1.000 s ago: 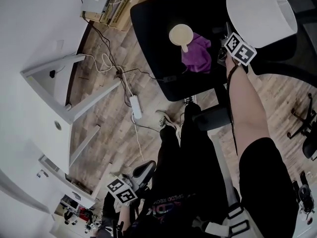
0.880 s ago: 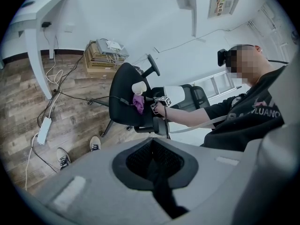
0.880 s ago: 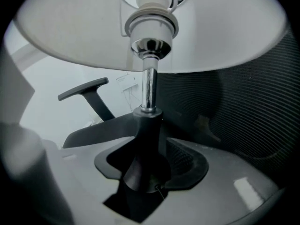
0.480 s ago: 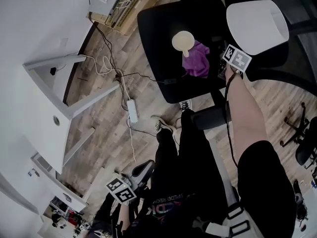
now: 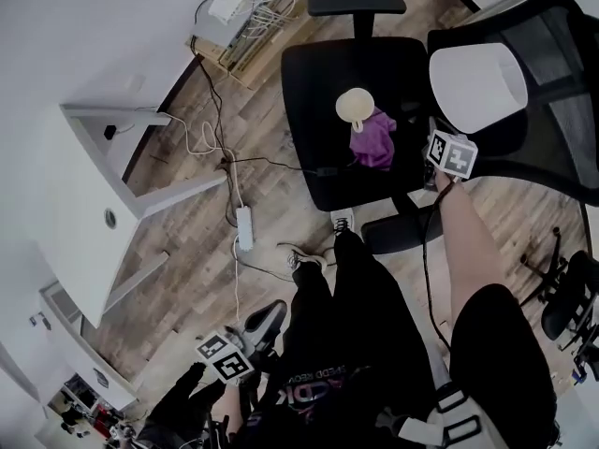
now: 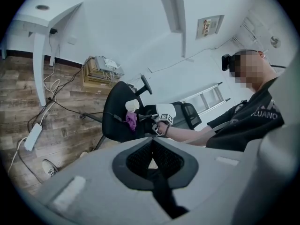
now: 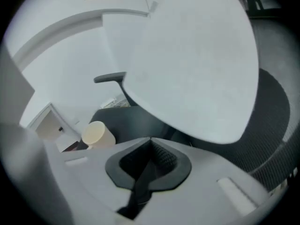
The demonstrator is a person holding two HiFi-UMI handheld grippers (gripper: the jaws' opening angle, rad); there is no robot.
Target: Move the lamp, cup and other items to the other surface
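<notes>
The right gripper (image 7: 151,140) has just been closing and its jaws now stand together, with nothing visible between them, while the lamp (image 7: 197,64) looms right above it: a wide, smooth, matte white shade whose stem and base no view shows. That is the main risk. If the jaws have closed beside the stem and not on it, the next lift brings up nothing, or nudges a top-heavy lamp that tips easily under so broad a shade. The shade itself offers a narrow pinch no purchase. A thin black cable (image 5: 281,164) trails from the front of the chair (image 5: 318,82) to the floor; whether it belongs to the lamp cannot be told, but if it does, it could snag or pull taut on the way to the white desk (image 5: 75,213), which stands well apart. The cup (image 5: 355,106), cream, glossy and round, stands on the chair's dark padded seat just beside a soft, crumpled purple cloth (image 5: 374,145). A swing of the shade could knock the cup off. The left gripper (image 6: 152,143) hangs low, its jaws together and empty.
</notes>
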